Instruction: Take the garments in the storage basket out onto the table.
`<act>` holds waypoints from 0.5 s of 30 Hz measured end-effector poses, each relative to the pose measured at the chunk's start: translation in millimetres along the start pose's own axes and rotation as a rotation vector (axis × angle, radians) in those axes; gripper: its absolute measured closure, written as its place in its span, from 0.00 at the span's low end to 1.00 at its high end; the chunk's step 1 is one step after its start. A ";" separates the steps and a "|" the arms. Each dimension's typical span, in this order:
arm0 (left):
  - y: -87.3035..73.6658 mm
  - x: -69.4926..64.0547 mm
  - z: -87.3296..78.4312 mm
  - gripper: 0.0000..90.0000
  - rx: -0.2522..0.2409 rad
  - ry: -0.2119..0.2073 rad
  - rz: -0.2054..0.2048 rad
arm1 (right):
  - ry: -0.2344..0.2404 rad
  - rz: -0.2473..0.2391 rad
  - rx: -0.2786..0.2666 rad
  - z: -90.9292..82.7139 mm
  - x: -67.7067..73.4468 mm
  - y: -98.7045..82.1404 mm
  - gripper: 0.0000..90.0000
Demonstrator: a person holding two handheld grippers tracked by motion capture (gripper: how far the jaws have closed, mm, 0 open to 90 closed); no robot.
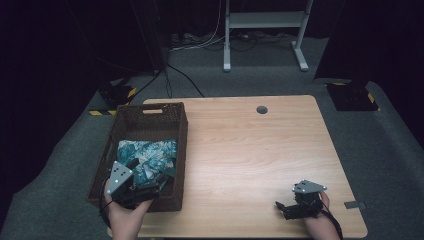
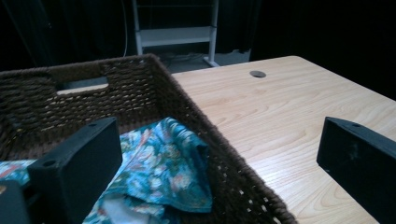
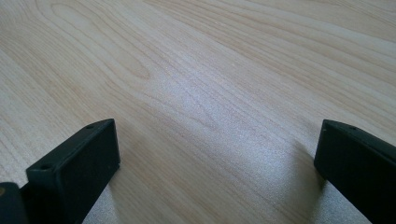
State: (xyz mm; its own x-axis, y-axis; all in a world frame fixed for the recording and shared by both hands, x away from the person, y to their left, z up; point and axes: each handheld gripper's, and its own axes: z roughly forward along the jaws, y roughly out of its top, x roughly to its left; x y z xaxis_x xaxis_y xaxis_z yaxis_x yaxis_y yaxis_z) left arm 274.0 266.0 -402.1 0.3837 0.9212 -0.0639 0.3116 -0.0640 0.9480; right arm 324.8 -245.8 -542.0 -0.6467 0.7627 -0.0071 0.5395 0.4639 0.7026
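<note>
One woven basket [image 1: 145, 122], one floral cloth [image 1: 147, 155], one table [image 1: 250, 150], two hand-held grippers.

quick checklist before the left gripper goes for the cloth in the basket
1. Left gripper open: ok, jaws stand wide apart.
2. Nothing held in it: ok, the gap is free.
3. Floral cloth reachable: ok, it lies loose in the wicker basket, below and ahead of the jaws.
4. Jaws both inside the basket: not ok, one is over the cloth, the other over the table beyond the rim.
5. Right gripper out of the way: ok, open, low over bare table at the near right.
6. Cloth snagged on the weave: cannot tell.
</note>
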 end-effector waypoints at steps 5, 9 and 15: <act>-2.4 7.0 -0.6 0.01 0.004 0.014 -0.007 | 0.000 -0.001 0.000 0.0 -0.1 0.0 0.00; -3.7 18.2 1.5 0.01 0.022 0.033 -0.045 | 0.005 0.000 0.002 0.1 -0.1 0.2 0.00; 3.2 31.7 0.2 0.03 0.044 0.058 -0.081 | 0.011 -0.005 0.001 -0.3 0.2 -0.2 0.00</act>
State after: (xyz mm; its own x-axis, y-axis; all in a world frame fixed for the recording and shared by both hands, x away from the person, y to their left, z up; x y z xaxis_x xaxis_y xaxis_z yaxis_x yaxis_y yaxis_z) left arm 287.4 294.9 -401.2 0.3049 0.9448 -0.1200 0.3780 -0.0044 0.9258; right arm 324.5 -246.0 -541.9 -0.6554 0.7553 -0.0025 0.5368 0.4681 0.7019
